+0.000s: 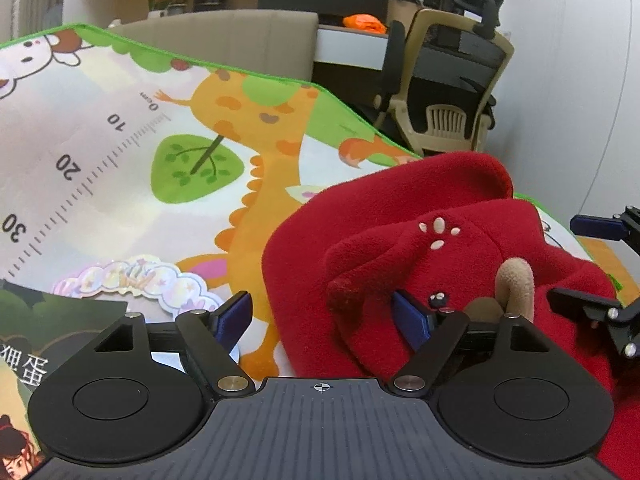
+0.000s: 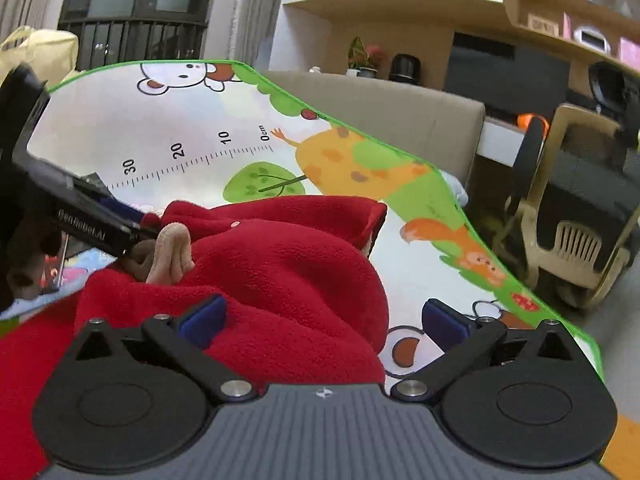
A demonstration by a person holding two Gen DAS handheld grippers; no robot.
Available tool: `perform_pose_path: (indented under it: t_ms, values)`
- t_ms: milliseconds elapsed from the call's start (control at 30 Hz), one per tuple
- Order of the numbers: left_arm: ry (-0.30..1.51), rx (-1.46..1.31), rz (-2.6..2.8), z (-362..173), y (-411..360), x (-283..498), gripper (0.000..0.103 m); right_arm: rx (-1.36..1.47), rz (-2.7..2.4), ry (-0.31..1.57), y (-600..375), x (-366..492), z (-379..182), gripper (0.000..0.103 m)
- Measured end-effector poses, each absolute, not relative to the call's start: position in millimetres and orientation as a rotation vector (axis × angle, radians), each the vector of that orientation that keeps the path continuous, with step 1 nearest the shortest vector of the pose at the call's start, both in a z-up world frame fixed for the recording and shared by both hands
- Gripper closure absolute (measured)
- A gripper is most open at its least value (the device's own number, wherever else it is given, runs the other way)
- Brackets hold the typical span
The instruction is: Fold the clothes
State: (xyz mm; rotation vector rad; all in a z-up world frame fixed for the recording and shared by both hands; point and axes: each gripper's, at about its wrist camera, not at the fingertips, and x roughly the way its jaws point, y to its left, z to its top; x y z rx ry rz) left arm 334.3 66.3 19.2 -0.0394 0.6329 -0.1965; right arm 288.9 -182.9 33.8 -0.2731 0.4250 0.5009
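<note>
Fingers (image 1: 236, 318) of the left gripper (image 1: 324, 320) are spread wide, one blue pad over the mat (image 1: 120, 168), the other against the bunched red fleece (image 1: 400, 208), pinching nothing. The fleece lies crumpled on the mat's right part, a tan plush loop (image 1: 516, 284) sticking up from it. The right gripper (image 2: 324, 320) is spread too, one pad on the fleece, one over the mat. A chair (image 2: 576, 216) stands beyond.

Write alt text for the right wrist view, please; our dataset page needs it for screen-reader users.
A crumpled red fleece garment with a tan plush ear lies on a cartoon giraffe play mat, filling the space between the open blue-padded fingers of the right tool. The left tool reaches in from the left edge. An office chair stands behind.
</note>
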Motion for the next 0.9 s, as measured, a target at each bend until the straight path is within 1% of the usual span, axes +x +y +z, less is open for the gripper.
perform_pose_path:
  t_ms: [100,167,267,333,400,433,467,567,600,667,767,800,900]
  values:
    - [0.626,-0.058,-0.189,25,66,331,0.02,-0.275,0.502,0.427,-184,288,36,0.0]
    - [0.608,-0.091,-0.194,32,67,326,0.016,-0.25,0.501,0.436,-186,292,35,0.0]
    - [0.572,-0.235,-0.289,42,74,317,0.013,-0.219,0.501,0.46,-185,297,37,0.0]
    - [0.6,-0.315,-0.343,39,76,319,0.012,-0.179,0.528,0.495,-187,304,45,0.0]
    - [0.638,-0.27,-0.319,31,69,323,0.012,-0.127,0.556,0.524,-189,312,55,0.0]
    - [0.659,-0.229,-0.298,25,65,326,0.011,-0.079,0.566,0.521,-193,318,62,0.0]
    - [0.666,-0.224,-0.292,20,64,328,0.008,-0.028,0.554,0.507,-198,326,70,0.0]
    - [0.677,-0.263,-0.295,15,67,333,0.008,0.038,0.46,0.466,-204,360,81,0.0]
    - [0.68,-0.272,-0.295,14,67,335,0.008,0.012,0.434,0.479,-202,374,78,0.0]
    - [0.678,-0.259,-0.298,15,66,335,0.007,-0.12,0.409,0.566,-190,404,60,0.0]
    - [0.678,-0.261,-0.31,15,66,335,0.007,-0.372,0.296,0.625,-171,427,20,0.0]
    - [0.677,-0.267,-0.318,15,66,335,0.007,-0.403,0.28,0.628,-169,429,10,0.0]
    - [0.675,-0.251,-0.316,14,62,336,0.006,-0.298,0.269,0.644,-180,429,7,0.0]
